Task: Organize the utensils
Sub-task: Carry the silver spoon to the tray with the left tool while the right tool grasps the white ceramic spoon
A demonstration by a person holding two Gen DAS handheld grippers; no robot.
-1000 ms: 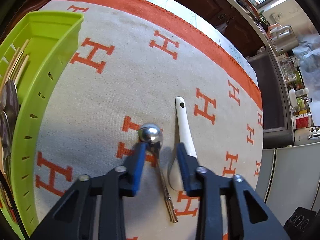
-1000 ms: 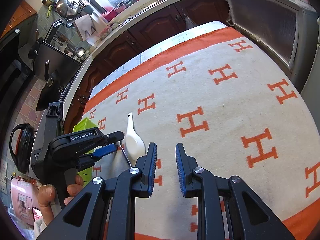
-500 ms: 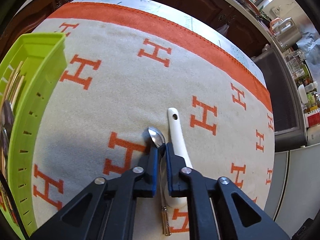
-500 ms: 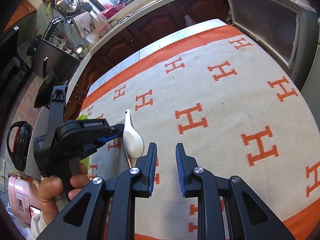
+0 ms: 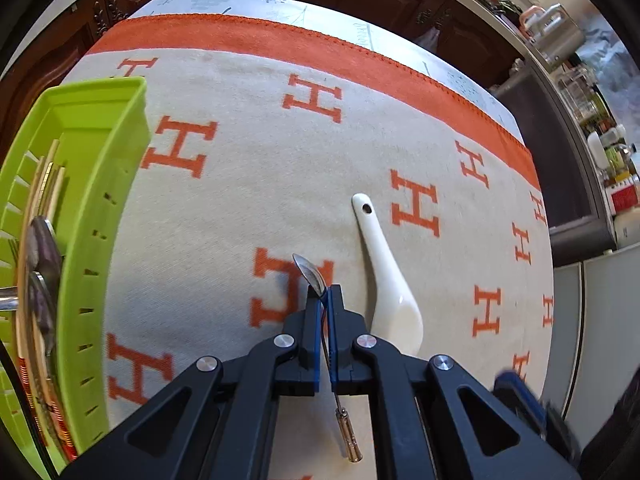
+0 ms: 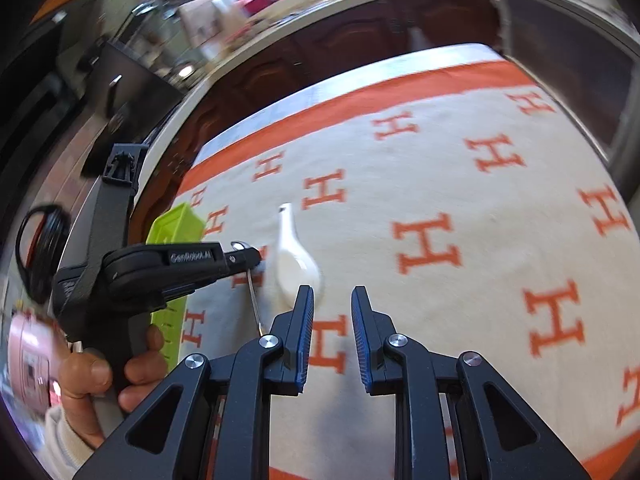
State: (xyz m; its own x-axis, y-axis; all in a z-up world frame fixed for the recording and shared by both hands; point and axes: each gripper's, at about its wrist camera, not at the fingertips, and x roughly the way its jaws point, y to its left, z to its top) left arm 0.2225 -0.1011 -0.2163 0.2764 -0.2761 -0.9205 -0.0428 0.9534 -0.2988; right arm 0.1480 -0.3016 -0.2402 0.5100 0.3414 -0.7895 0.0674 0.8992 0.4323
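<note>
My left gripper [image 5: 324, 292] is shut on a small metal spoon [image 5: 312, 274], its bowl sticking out past the tips and its thin handle hanging down between the arms. A white ceramic spoon [image 5: 386, 276] lies on the cloth just right of it. In the right wrist view the left gripper [image 6: 256, 258] holds the metal spoon [image 6: 253, 292] off the cloth beside the white spoon [image 6: 294, 258]. My right gripper [image 6: 332, 300] hovers near the white spoon's bowl with nothing between its fingers; its jaws are opening. A green utensil tray [image 5: 108, 208] stands at the left.
The green tray [image 6: 176, 224] holds chopsticks and several metal utensils. A cream cloth with orange H marks [image 5: 240, 184] covers the table. Dark cabinets and a crowded kitchen counter lie beyond the far edge. A person's hand [image 6: 104, 372] grips the left tool.
My left gripper closed on the metal spoon and lifted it off the cloth. My right gripper shifted sideways toward the white spoon and rolled a little.
</note>
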